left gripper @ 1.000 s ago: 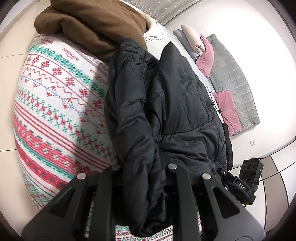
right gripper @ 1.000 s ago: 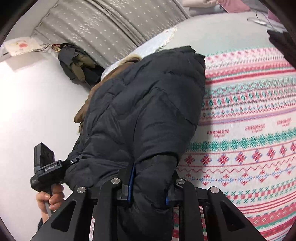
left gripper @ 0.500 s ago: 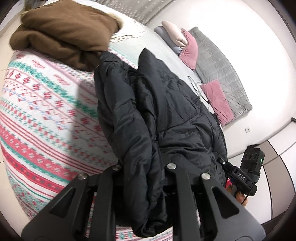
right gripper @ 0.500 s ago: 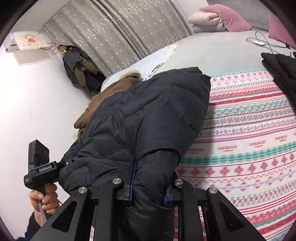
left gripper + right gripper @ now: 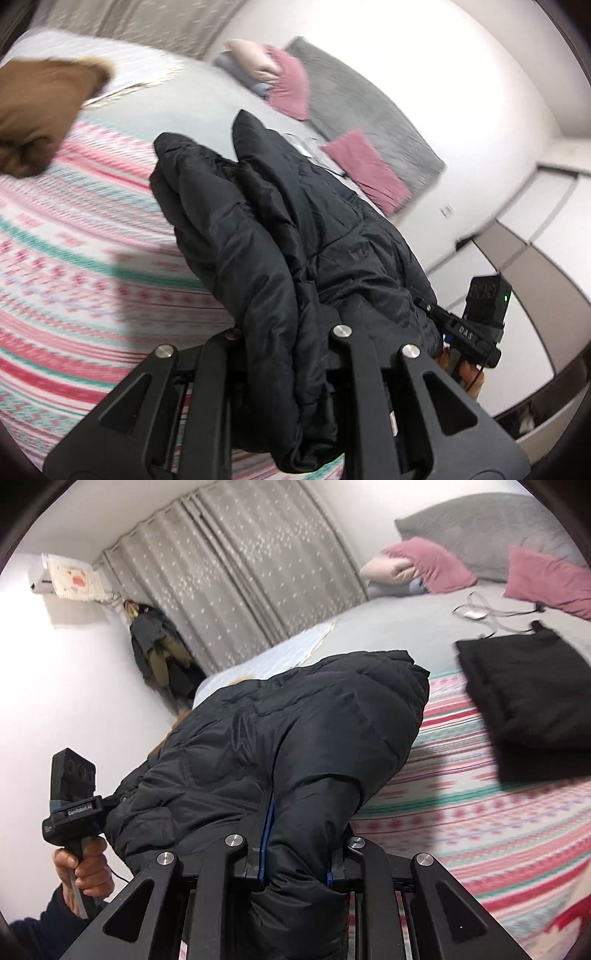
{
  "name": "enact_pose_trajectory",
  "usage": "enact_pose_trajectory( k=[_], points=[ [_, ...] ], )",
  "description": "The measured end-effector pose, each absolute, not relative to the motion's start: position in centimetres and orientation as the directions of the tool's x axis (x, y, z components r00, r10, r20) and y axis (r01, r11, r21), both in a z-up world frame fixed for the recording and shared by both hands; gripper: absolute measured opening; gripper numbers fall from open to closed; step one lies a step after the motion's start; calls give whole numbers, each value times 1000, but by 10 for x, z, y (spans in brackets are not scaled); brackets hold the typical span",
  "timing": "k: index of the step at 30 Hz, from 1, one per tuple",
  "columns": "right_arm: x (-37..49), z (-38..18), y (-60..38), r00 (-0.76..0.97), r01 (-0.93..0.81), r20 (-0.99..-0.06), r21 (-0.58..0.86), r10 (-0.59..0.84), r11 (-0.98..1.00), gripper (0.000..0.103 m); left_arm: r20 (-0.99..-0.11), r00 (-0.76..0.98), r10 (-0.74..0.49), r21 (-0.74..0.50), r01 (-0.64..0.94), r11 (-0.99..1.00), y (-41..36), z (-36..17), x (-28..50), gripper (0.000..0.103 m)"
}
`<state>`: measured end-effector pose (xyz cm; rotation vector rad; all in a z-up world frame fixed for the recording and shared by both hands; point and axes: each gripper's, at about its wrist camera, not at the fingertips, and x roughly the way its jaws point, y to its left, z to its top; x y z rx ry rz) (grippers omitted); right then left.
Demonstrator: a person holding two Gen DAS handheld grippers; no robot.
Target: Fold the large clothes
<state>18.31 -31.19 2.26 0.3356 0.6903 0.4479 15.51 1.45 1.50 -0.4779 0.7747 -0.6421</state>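
While bunched, puffy quilted black jacket (image 5: 295, 746) | matte nylon | both claws clamped

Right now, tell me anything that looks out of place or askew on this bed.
Nothing is damaged or spilled. The black puffer jacket hangs bunched between both grippers above the patterned blanket, not yet flat. A loose cable trails across the grey sheet near the pink pillows.
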Motion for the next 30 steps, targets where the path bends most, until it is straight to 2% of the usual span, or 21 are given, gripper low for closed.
enact_pose_trajectory(
  k=[7,15,25,30],
  points=[
    [135,37,-412,779,-209,-470,430,415,878,20,-454,496,-740,-539,509,671,-87,36,141,17],
    [105,51,-510,867,-103,-409,412,285,905,20,-393,415,-821,-582,578,571,-182,42,160,17],
    [101,87,-579,916,-50,-350,379,193,924,20,-334,406,-850,-555,644,526,-237,75,180,17],
    [130,111,-589,933,-49,-318,359,171,932,20,-306,445,-842,-519,663,539,-260,107,210,17]
  ],
)
